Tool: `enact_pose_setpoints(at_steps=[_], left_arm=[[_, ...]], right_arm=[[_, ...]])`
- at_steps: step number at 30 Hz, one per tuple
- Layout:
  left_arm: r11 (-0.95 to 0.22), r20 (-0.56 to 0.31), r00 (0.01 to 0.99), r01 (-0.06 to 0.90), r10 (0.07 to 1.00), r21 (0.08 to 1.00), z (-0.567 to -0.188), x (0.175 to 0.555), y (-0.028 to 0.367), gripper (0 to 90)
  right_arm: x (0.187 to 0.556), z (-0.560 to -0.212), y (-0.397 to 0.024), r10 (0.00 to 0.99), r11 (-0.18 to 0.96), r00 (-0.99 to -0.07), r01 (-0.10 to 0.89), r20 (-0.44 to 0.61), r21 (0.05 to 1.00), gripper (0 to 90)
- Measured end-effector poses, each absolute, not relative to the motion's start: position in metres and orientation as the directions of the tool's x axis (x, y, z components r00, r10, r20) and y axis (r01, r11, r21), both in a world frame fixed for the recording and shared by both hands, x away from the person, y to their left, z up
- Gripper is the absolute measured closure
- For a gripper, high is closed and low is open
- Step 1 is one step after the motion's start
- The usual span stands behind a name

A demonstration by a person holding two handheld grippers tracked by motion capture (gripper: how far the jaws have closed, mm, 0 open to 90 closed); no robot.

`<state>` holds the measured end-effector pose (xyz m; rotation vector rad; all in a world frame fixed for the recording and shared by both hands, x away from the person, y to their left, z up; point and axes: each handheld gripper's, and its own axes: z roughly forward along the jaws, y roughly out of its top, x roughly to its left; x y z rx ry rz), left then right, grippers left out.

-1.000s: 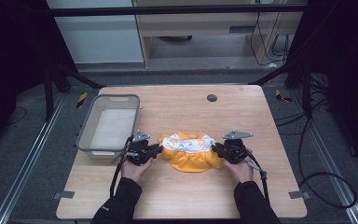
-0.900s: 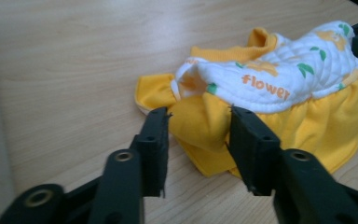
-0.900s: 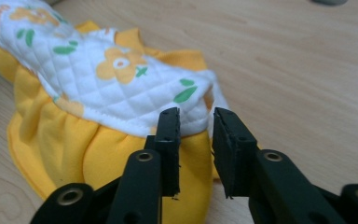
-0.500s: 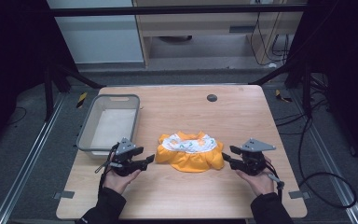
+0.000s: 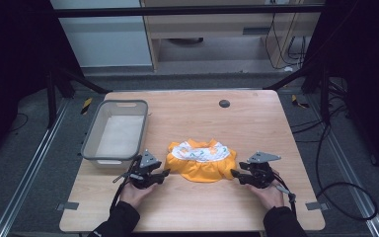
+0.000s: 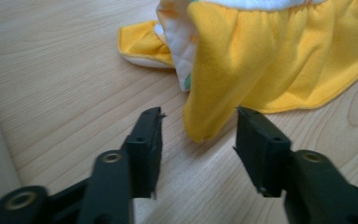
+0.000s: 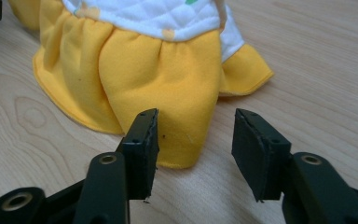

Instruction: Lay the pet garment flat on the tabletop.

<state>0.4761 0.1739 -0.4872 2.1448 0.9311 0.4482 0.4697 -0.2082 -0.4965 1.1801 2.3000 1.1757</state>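
A small orange-yellow garment [image 5: 202,160] with a white quilted top lies flat on the wooden table [image 5: 187,207]. My left gripper [image 5: 164,173] sits low at its lower left corner. In the left gripper view the jaws [image 6: 198,116] have just been closing, and the yellow hem [image 6: 270,60] has a fold tip between them, untouched by the pads. My right gripper [image 5: 233,174] is at the lower right corner. Its jaws [image 7: 196,114] have also just been closing around a hem fold [image 7: 158,70], and a gap still shows on the right pad's side.
A grey plastic bin [image 5: 94,148] stands at the table's left, just behind my left gripper. A black round grommet [image 5: 224,103] is set in the far middle of the tabletop. The table's front edge is close behind both hands.
Both grippers let go of the garment's sides, drew outward and toward the person, then came back in to its lower corners. The garment lies where it was.
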Motion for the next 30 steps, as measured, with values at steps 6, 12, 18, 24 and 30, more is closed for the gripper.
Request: enact_pose_setpoints(at_steps=[6,12,18,24,30], left_arm=[[-0.442,-0.035,0.694,0.495,0.719,0.748,-0.486,0.478,0.172,86.6],[-0.392,-0.100,0.706,0.499,0.701,0.772,-0.468,0.470,0.179,87.9],[-0.329,-0.179,0.719,0.506,0.672,0.797,-0.441,0.439,0.196,87.9],[-0.316,-0.245,0.704,0.564,0.666,0.763,-0.447,0.409,0.205,87.6],[-0.418,-0.173,0.697,0.589,0.696,0.692,-0.474,0.397,0.194,75.9]], right_arm=[[0.472,-0.500,-0.203,0.773,0.360,-0.627,0.561,0.099,0.746,85.4],[0.462,-0.482,-0.206,0.755,0.349,-0.649,0.525,0.100,0.776,87.5],[0.430,-0.453,-0.217,0.714,0.326,-0.693,0.447,0.093,0.833,87.3],[0.397,-0.445,-0.227,0.677,0.312,-0.721,0.461,0.146,0.831,87.0],[0.391,-0.479,-0.217,0.692,0.452,-0.717,0.526,0.089,0.720,79.8]])
